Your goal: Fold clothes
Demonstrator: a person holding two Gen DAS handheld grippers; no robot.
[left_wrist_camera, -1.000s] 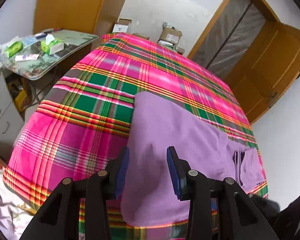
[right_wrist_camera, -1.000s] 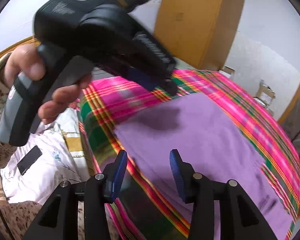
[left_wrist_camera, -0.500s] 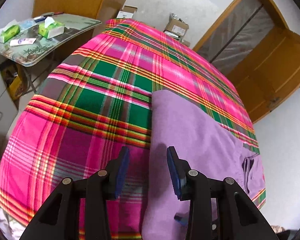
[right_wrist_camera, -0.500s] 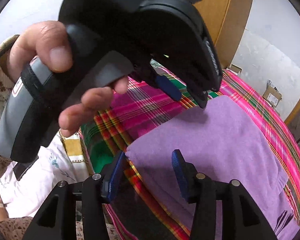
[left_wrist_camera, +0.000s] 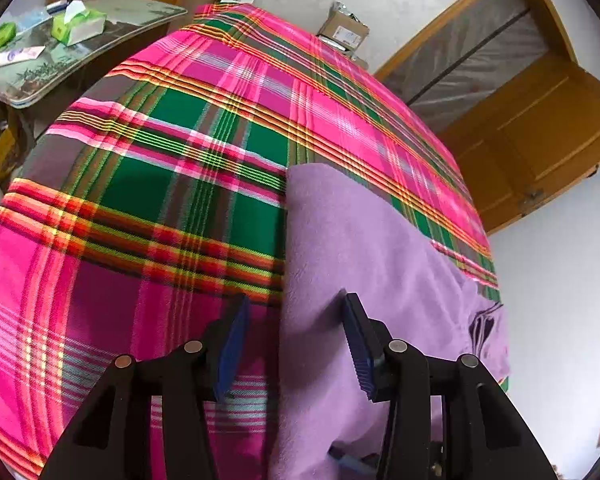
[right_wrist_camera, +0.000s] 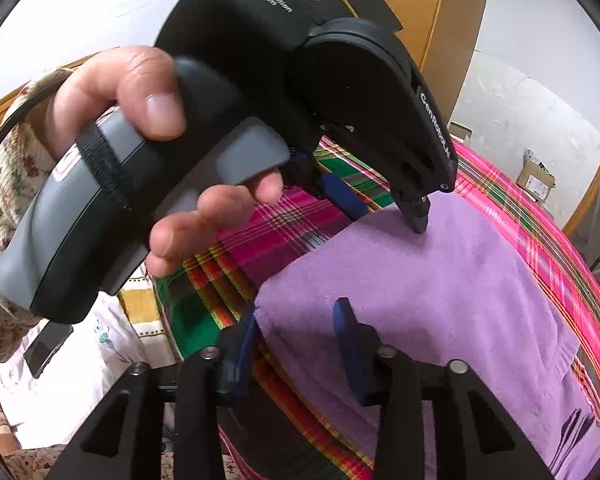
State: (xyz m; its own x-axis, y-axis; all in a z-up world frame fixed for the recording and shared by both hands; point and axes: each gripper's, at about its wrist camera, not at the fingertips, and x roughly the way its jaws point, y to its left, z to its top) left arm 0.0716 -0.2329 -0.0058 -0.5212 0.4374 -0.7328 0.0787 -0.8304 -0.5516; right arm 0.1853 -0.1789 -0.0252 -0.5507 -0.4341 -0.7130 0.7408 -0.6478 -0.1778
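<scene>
Nearest the left wrist camera, the left gripper point(left_wrist_camera: 294, 334) hangs with its jaws spread wide and nothing between them, straddling the left edge of the purple garment point(left_wrist_camera: 364, 264): one blue pad sits over the plaid cloth point(left_wrist_camera: 148, 168), the other over the purple fabric. Whether the pads touch the fabric cannot be told from this view. The garment lies flat on the plaid cloth, toward its near right part, with a dark embroidered mark point(left_wrist_camera: 482, 322) near its right end. Nearest the right wrist camera, the right gripper point(right_wrist_camera: 296, 322) is likewise spread apart and empty, poised over the near corner of the same garment point(right_wrist_camera: 440, 288), its left pad just at the garment's edge and its right pad above the purple surface. Beyond it, the person's left hand point(right_wrist_camera: 140, 120), in a patterned sleeve point(right_wrist_camera: 4, 184), wraps the handle of the other gripper, whose black finger tip meets the far edge of the garment. To the left of the plaid cloth lies white floral bedding point(right_wrist_camera: 80, 372) with a dark phone-like object point(right_wrist_camera: 46, 346) on it. Farther off in the left wrist view, a side table point(left_wrist_camera: 100, 40) carries green tissue boxes point(left_wrist_camera: 78, 26); cardboard boxes point(left_wrist_camera: 342, 32) stand against the white wall, and a wooden door point(left_wrist_camera: 540, 136) stands at the right.
</scene>
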